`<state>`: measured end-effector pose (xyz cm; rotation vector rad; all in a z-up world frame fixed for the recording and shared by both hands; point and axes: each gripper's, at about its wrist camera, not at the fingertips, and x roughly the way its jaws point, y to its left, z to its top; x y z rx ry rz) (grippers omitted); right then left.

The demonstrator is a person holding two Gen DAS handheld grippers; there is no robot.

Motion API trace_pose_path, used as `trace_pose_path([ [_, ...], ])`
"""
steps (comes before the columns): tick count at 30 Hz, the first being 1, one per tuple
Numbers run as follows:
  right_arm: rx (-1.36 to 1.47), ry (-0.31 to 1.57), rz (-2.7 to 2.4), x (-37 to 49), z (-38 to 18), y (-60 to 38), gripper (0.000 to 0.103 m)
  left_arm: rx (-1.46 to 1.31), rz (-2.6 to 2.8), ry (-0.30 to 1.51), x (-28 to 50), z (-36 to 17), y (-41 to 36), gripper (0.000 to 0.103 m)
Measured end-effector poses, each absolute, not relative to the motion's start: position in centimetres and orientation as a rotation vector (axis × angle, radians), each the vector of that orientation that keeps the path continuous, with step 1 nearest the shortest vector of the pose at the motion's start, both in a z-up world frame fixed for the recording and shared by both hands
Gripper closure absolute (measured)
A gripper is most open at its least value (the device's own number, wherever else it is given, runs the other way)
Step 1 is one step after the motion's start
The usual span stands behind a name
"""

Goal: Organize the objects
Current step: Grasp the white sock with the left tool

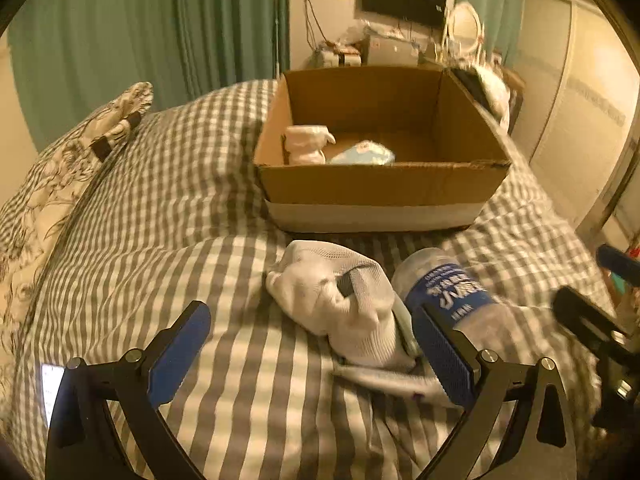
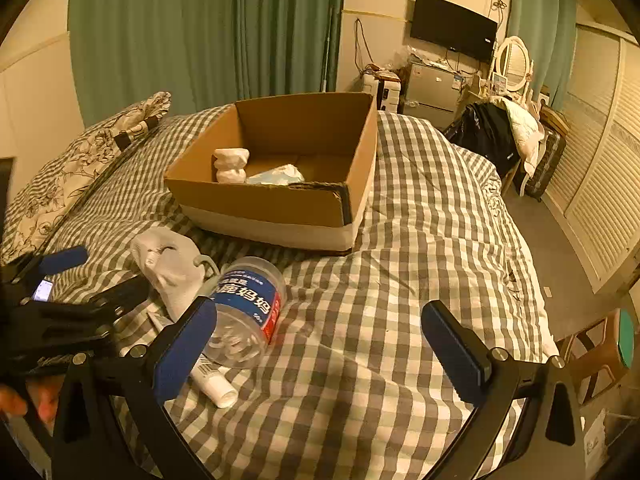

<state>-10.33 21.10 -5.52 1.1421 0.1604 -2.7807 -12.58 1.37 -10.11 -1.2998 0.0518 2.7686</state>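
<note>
Left gripper (image 1: 316, 344) low, jaws spread, apparently straddling sock (image 1: 340, 300); bottle (image 1: 448, 292) beside.

A grey-and-white checked duvet (image 2: 420, 240) covers the bed, a floral-print pillow (image 2: 80, 160) at its left edge. Behind hang green curtains (image 2: 200, 32), with a black wall-mounted television (image 2: 452, 26) and an oval white-framed mirror (image 2: 514, 62).

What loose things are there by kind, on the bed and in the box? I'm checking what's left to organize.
On the bed:
White sock: 1
Clear jar with blue label: 1
White tube: 1
In the cardboard box:
White bundle: 1
Light blue packet: 1
Total: 5
</note>
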Motion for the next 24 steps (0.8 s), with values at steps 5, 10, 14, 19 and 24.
trace_pose_path([
  [5, 1.165, 0.131, -2.782, -10.7, -5.9, 21.7, 0.000, -1.386, 2.684, -0.005, -14.6, -11.6, 1.4, 0.021],
  [10, 1.183, 0.137, -2.774, -11.0, -6.3, 21.4, 0.000, -1.370, 2.603, -0.076, -14.8, -12.0, 1.4, 0.056],
  [14, 1.189, 0.162, -2.770, -10.8, -6.4, 20.8, 0.000, -1.349, 2.603, -0.137, -14.2, -11.6, 0.9, 0.064],
  [19, 1.183, 0.204, -2.758, -10.7, -6.2, 19.7, 0.000, -1.285, 2.656, -0.193, -12.6, -9.6, -0.3, 0.069],
  [24, 1.198, 0.248, -2.723, -11.4, -6.7, 17.8, 0.000, -1.202, 2.727, -0.195, -11.2, -7.1, -2.0, 0.069],
])
